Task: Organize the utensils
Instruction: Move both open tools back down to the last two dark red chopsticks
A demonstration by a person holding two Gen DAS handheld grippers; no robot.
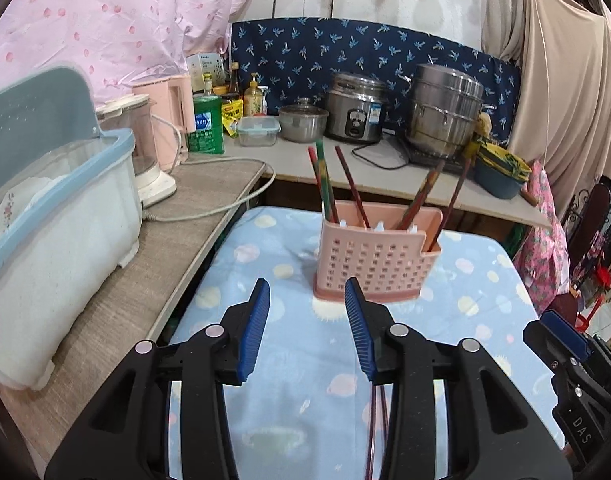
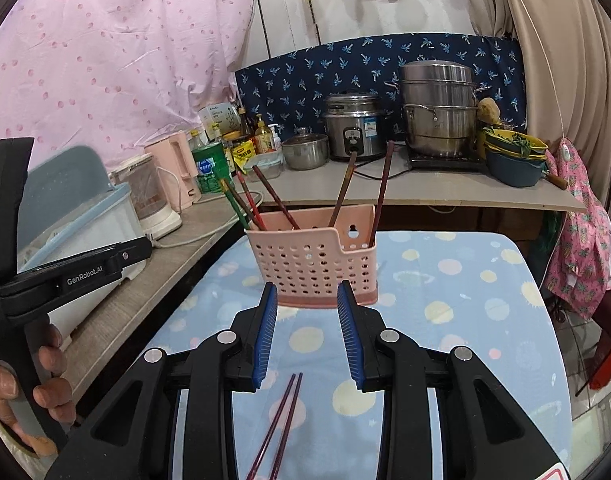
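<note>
Just below my right gripper point(image 2: 305, 332), its jaws parted and empty, a pair of dark red chopsticks point(image 2: 279, 428) lies on the dotted blue cloth point(image 2: 445, 320). My left gripper point(image 1: 307, 328) also gapes empty. Farther off stands the pink holder point(image 2: 315, 264), chopsticks upright inside.

Holder point(image 2: 317, 266) ahead of the right gripper: pink perforated plastic, matt.
Table cover point(image 2: 445, 320) beneath it: soft printed cloth.
Chopsticks point(image 2: 281, 424) under the jaws: dark, glossy.
Pots point(image 2: 439, 108) beyond: shiny metal.
</note>
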